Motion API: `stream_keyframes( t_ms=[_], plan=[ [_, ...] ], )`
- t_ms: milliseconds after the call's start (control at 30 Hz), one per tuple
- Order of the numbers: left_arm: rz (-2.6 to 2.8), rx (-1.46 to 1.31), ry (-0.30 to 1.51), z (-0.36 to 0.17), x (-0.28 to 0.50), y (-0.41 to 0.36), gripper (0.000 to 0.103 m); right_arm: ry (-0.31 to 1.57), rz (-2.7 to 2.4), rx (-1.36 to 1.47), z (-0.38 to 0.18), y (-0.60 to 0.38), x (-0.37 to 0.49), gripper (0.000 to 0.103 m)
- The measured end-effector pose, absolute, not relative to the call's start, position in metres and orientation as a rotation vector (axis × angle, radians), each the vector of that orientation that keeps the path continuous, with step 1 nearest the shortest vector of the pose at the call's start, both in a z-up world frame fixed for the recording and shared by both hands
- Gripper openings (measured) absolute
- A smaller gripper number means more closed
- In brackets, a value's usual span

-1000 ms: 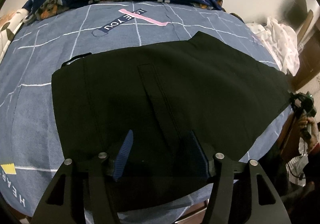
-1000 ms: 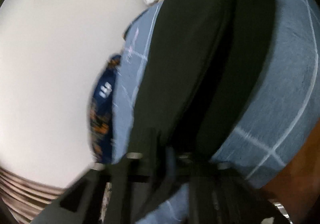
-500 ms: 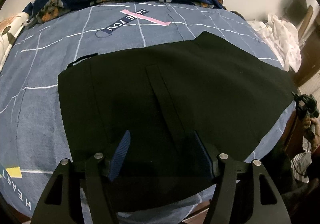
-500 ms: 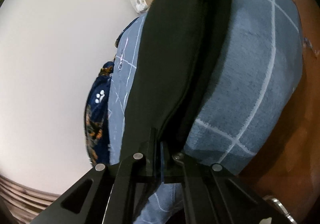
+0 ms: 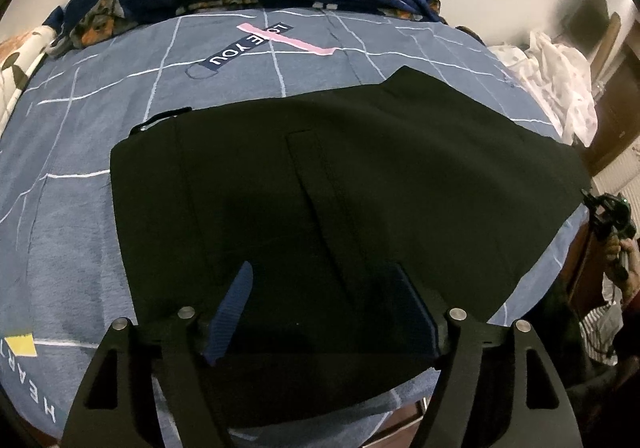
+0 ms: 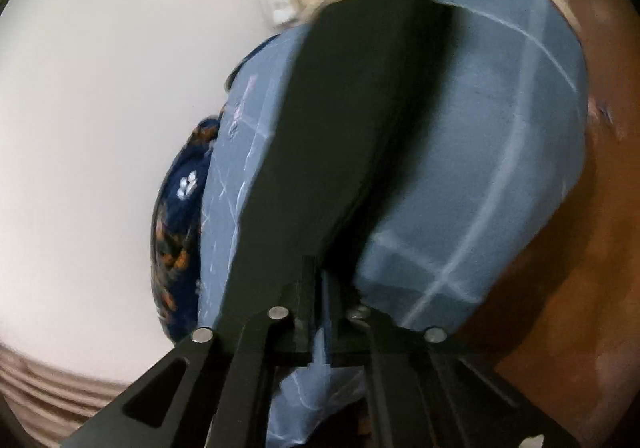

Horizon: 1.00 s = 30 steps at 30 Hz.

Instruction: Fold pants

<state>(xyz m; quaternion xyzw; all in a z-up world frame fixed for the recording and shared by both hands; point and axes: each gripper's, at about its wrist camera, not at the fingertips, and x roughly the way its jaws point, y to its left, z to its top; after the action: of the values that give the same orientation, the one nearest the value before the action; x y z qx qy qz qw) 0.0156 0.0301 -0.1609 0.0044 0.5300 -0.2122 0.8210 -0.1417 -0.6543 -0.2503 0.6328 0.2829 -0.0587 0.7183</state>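
1. On the left of the bed, the blue checked cover lies bare up to the waist end of the black pants.
2. The pants lie flat across the bed, one leg apparently folded over the other.
3. The left tongs are opening over the near edge of the pants, pads clear of the cloth, letting go.
4. At the far right, the right tongs are clamped on the leg end of the pants.
5. The step looks like laying and smoothing; next, probably carry the leg end toward the waist.
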Motion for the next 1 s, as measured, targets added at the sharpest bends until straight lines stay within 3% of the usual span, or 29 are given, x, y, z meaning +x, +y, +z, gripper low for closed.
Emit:
stream_keyframes(
  t_ms=[67, 333, 600, 800, 1000],
  plan=[
    [-0.453, 0.016, 1.126, -0.161, 0.015, 0.030, 0.073, 0.664, -0.157, 1.307, -0.238, -0.648, -0.136, 0.001],
    [-0.430, -0.062, 1.080, -0.147, 0.010, 0.044, 0.073, 0.646, -0.142, 1.380, -0.248, -0.650, -0.139, 0.000],
    [-0.313, -0.265, 0.987, -0.113, -0.002, 0.123, 0.073, 0.647, -0.171, 1.389, -0.248, -0.648, -0.138, 0.000],
    [-0.260, -0.303, 1.094, -0.128, -0.012, 0.179, 0.070, 0.618, -0.170, 1.441, -0.255, -0.650, -0.143, 0.000],
    [-0.394, -0.329, 1.247, -0.149, -0.028, 0.161, 0.070, 0.626, -0.184, 1.458, -0.255, -0.650, -0.142, 0.000]
  ],
)
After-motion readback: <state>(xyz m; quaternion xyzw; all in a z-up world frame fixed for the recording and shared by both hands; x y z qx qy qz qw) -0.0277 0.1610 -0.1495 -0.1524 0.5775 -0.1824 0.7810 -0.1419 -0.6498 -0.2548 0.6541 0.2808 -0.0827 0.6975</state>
